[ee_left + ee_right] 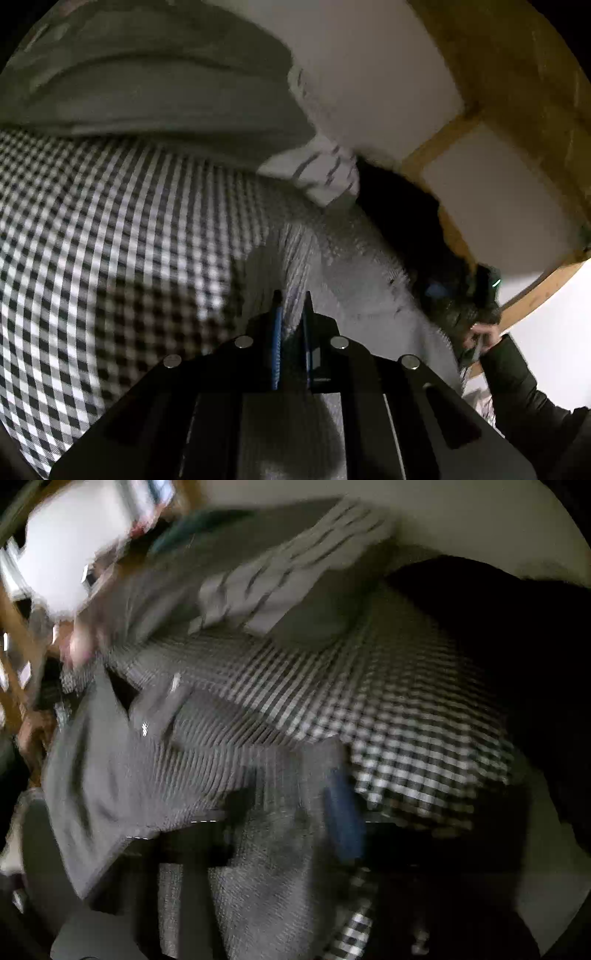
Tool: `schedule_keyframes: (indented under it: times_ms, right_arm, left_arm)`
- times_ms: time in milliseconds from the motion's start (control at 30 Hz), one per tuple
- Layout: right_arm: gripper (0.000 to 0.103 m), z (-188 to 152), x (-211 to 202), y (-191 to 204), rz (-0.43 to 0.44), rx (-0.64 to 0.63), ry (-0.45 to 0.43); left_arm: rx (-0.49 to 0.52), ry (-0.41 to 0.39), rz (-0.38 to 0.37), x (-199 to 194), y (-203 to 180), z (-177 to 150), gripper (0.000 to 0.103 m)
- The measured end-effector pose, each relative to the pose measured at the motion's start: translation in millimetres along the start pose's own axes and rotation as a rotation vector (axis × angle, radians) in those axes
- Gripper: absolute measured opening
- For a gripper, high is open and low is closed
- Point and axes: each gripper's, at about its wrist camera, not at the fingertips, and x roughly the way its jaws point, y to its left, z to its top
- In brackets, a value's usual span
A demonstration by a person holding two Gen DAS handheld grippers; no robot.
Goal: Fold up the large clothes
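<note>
Both wrist views look close along their fingers, sharing the checkered cloth [110, 229] [406, 746] and grey garment [332, 266] [155, 760].

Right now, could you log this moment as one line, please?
left gripper: shut on grey knit garment | right gripper: shut on garment | surface: checkered cloth

Brightness: dim in both views; the white wall [388, 66] is the palest area.
Shadows: the left gripper [291, 306] casts a dark patch on the checked cloth [92, 221] just beside it; right view black at its right edge.
Blur: heavy motion smear across the right view; grey knit garment [258, 867] streaked; left view softer only at its rim.
Distortion: fisheye bends the wooden frame [439, 136] and checks into curves.
Glare: none; one tiny green light.
</note>
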Motion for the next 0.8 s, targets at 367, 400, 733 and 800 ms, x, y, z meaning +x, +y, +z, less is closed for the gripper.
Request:
schedule_keyframes:
  times_ms: [367,400,733,800]
  right_arm:
    - [0.006,-18,-22,0,0.054,0.072,-0.228]
    - [0.006,-21,-34,-10,0.061,0.124,-0.278]
    - [0.007,-5,36,-45,-0.024,0.289,-0.074]
    - [0.008,-4,54,-42,-0.044,0.279,-0.011]
  left_arm:
    - [0.001,-0.065,0.006,-24,-5,-1,0.008]
    - [-0.003,-0.085,0.006,-27,-4,-1,0.008]
    - [-0.188,-0.083,0.093,4,52,7,0.007]
    - [-0.208,-0.034,0.138,14,66,3,0.008]
